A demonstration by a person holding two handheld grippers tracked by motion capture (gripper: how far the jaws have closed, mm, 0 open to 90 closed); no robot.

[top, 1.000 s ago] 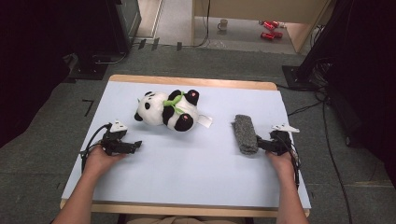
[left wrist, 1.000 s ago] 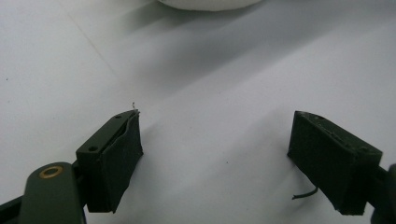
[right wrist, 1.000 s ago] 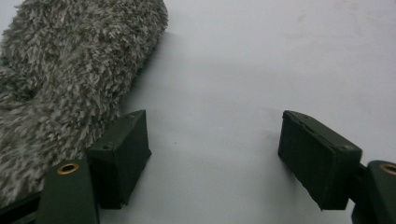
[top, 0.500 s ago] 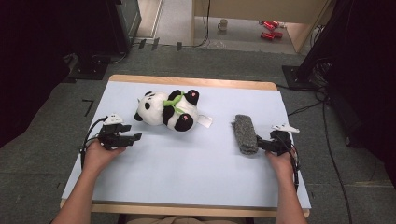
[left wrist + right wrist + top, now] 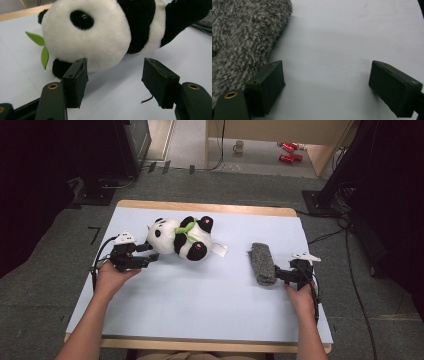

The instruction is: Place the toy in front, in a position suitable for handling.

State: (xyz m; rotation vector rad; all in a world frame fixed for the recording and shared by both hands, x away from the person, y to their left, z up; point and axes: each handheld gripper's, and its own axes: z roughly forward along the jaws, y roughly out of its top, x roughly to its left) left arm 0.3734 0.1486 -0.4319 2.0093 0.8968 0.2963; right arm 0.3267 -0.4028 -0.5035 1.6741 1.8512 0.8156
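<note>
panda plush [image 5: 181, 236] at table [image 5: 200, 310] 11 o'clock | soft, light, squishy, so pinch the head | left gripper [image 5: 148, 256] jaws just closing in, nothing between | right gripper [image 5: 276, 274] just opening, empty beside grey fuzzy roll [image 5: 262, 263]

Grey carpet floor [image 5: 60, 285] around table [image 5: 210, 320]; wooden rim at table's far edge. Dark equipment stand [image 5: 115, 150] beyond far left corner. Mug [image 5: 239, 146], red cans [image 5: 288, 152] on floor beyond far edge. Cables [image 5: 350, 270] off right edge.

A black-and-white pattern is seen on the toy panda [image 5: 180, 237], with a green leaf [image 5: 41, 47] at its head. The fuzzy cloth [image 5: 262, 263] is coloured grey, the table [image 5: 200, 310] pale blue with a wooden edge.
</note>
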